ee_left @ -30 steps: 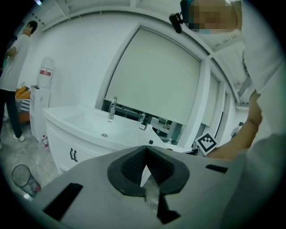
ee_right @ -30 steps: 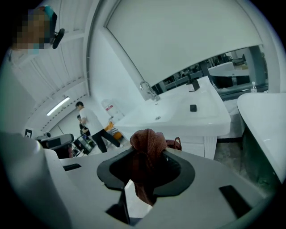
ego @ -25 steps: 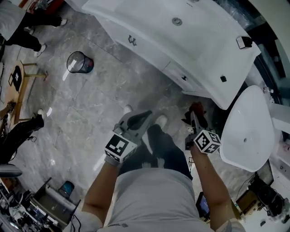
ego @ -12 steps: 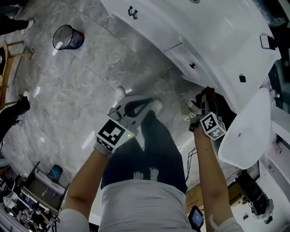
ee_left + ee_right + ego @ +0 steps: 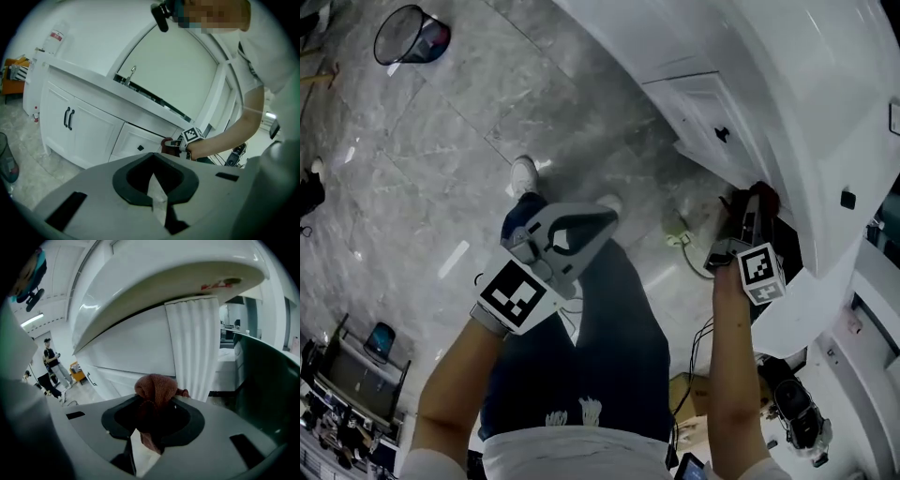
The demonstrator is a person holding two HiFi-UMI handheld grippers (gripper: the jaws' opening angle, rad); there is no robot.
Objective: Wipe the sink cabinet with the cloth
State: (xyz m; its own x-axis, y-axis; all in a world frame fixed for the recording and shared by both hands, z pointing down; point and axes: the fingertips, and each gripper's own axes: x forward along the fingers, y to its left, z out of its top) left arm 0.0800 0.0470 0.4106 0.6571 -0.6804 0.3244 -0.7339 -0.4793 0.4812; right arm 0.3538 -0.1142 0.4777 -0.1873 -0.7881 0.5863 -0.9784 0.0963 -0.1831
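Note:
The white sink cabinet (image 5: 787,103) fills the upper right of the head view, with a drawer knob (image 5: 722,134) on its front. My right gripper (image 5: 748,208) is shut on a reddish-brown cloth (image 5: 766,196) and holds it against the cabinet's end, just under the countertop edge. In the right gripper view the cloth (image 5: 157,389) bulges out of the shut jaws of this gripper (image 5: 150,427), in front of the cabinet's side panel (image 5: 136,348). My left gripper (image 5: 606,218) hangs over the floor, shut and empty. Its own view shows the jaws (image 5: 153,180) closed, the cabinet front (image 5: 93,126) and the cloth (image 5: 168,143) beyond.
A wire waste bin (image 5: 411,36) stands on the grey marble floor at top left. Cables and a plug (image 5: 680,241) lie on the floor by the cabinet's end. A fluted white panel (image 5: 194,348) stands right of the cloth. People (image 5: 49,363) are in the background.
The person has stepped closer to the cabinet. The right gripper has carried the cloth up to the cabinet's end under the countertop. The left gripper stays shut, low at the left.

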